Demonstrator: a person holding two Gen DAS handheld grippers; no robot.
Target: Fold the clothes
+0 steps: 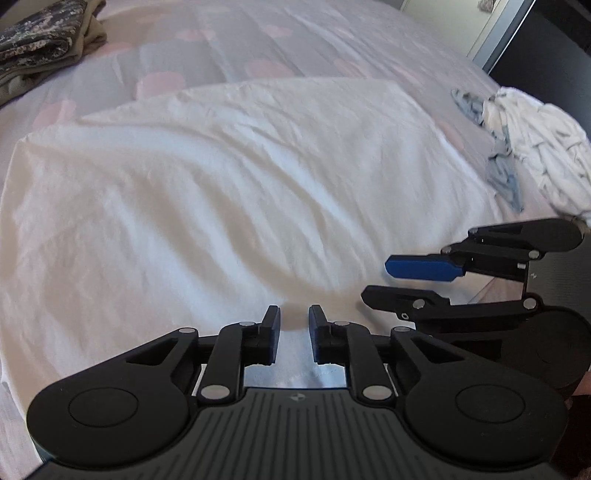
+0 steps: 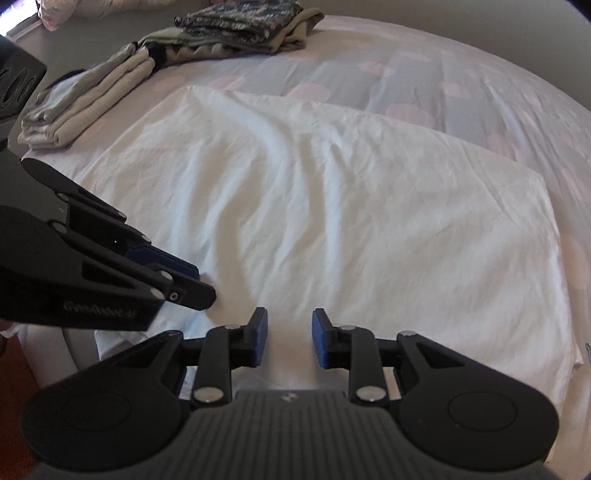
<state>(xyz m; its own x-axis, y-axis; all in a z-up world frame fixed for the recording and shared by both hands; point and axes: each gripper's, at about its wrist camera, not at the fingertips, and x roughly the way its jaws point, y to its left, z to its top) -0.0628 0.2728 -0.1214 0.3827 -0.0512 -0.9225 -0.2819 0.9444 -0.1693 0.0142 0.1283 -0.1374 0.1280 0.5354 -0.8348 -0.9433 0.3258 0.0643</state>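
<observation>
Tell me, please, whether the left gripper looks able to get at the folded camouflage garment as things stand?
Probably yes, with a long reach. The left gripper is open over the near edge of the white cloth; the camouflage garment lies far across the bed, with only flat cloth and bedsheet between.

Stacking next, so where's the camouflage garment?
Right wrist view: the camouflage garment tops the folded pile at the bed's far left, beyond the white cloth.

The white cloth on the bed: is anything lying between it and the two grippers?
Nothing visible. The left gripper and the right gripper both hang open directly over the near edge of the white cloth, with only bare fabric between their fingers.
</observation>
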